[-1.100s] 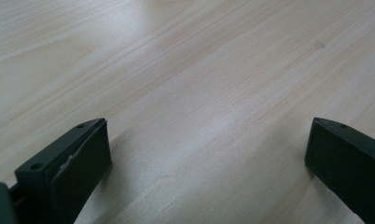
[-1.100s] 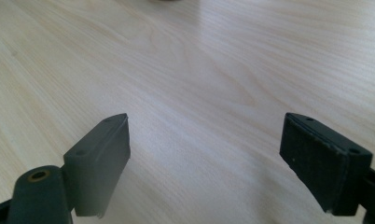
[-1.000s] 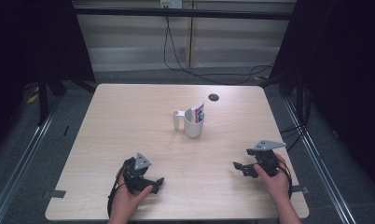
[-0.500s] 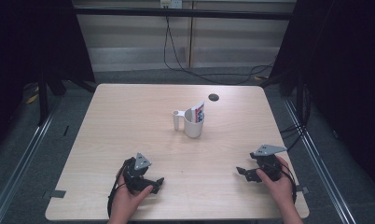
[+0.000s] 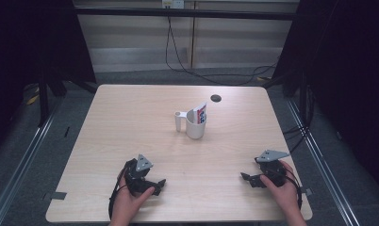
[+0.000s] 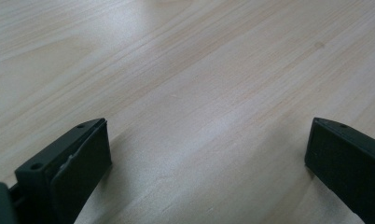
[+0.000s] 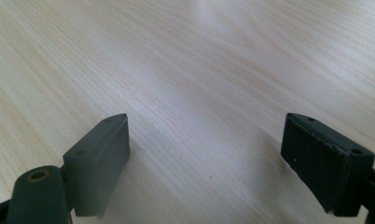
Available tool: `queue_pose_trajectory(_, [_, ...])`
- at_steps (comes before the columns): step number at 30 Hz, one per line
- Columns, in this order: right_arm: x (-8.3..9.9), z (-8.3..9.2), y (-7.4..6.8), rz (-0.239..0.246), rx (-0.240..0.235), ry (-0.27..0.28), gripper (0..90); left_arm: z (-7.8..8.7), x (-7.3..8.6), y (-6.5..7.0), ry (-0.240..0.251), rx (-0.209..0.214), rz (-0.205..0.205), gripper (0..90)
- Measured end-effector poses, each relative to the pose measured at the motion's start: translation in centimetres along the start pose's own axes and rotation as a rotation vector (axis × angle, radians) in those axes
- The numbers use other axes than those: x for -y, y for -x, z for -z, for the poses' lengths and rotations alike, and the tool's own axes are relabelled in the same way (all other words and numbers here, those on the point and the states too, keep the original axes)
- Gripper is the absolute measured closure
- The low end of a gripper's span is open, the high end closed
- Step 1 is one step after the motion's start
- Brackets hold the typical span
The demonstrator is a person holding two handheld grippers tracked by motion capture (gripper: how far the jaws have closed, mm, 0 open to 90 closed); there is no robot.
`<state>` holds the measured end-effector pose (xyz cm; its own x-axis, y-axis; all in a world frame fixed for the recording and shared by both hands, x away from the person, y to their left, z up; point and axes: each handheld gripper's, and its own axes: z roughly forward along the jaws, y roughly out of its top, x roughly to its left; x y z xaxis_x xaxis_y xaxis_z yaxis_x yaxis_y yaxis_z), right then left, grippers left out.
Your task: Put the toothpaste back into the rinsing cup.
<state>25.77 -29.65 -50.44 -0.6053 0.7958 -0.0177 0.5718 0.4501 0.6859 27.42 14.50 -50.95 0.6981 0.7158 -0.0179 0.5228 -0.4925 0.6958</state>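
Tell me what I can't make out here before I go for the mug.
- Packet in the mug: print too small to read in the high view; its lower part sits behind the mug wall.
- Dark round spot on the table: too small to tell hole from object.
- Left gripper and right gripper: the gripper views crop the finger bases.

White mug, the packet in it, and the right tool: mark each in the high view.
White mug (image 5: 195, 129), high view, on its outer wall below the rim.
Packet (image 5: 201, 113), high view, on its printed face above the rim.
Right tool (image 5: 251, 180), high view, midway between its two fingertips.
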Motion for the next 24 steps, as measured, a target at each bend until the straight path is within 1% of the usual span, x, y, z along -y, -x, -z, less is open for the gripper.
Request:
queue_pose_trajectory(3, [0.2, 0.1, 0.1, -0.005, 0.003, 0.005, 14.9, 0.0, 0.0, 0.0, 0.0, 0.0, 0.0, 0.0])
queue_pose_trajectory(4, [0.3, 0.1, 0.1, -0.001, -0.001, 0.015, 14.8, 0.0, 0.0, 0.0, 0.0, 0.0, 0.0, 0.0])
queue_pose_trajectory(6, [0.5, 0.2, 0.1, -0.014, 0.0, 0.014, 14.7, 0.0, 0.0, 0.0, 0.0, -0.001, -0.001, 0.0])
queue_pose_trajectory(7, [0.5, 0.2, 0.2, -0.008, -0.001, 0.02, 14.7, 0.0, 0.0, 0.0, 0.0, 0.0, 0.0, 0.0])
queue_pose_trajectory(10, [0.6, 0.3, 0.2, -0.013, 0.001, 0.015, 14.6, 0.0, 0.0, 0.0, 0.0, 0.0, 0.0, 0.0])
queue_pose_trajectory(13, [0.9, 0.4, 0.3, -0.012, 0.0, 0.026, 14.5, 0.0, 0.0, 0.0, 0.0, -0.002, -0.001, 0.0])
queue_pose_trajectory(17, [1.5, 0.5, 0.4, -0.04, -0.009, 0.051, 14.4, 0.0, 0.0, 0.0, 0.0, 0.0, 0.0, 0.0])
queue_pose_trajectory(18, [1.6, 0.6, 0.4, -0.034, -0.007, 0.054, 14.6, 0.0, 0.0, 0.0, -0.001, -0.001, -0.001, 0.0])
queue_pose_trajectory(21, [1.6, 0.6, 0.4, -0.038, -0.012, 0.052, 14.6, 0.0, 0.0, 0.0, 0.0, -0.001, -0.001, 0.0])
queue_pose_trajectory(22, [1.7, 0.7, 0.4, -0.032, -0.013, 0.053, 14.5, 0.0, 0.0, 0.0, 0.001, 0.0, -0.001, 0.0])
queue_pose_trajectory(24, [1.7, 0.7, 0.5, -0.035, -0.022, 0.051, 13.9, 0.0, 0.0, 0.0, 0.0, -0.001, -0.001, 0.0])
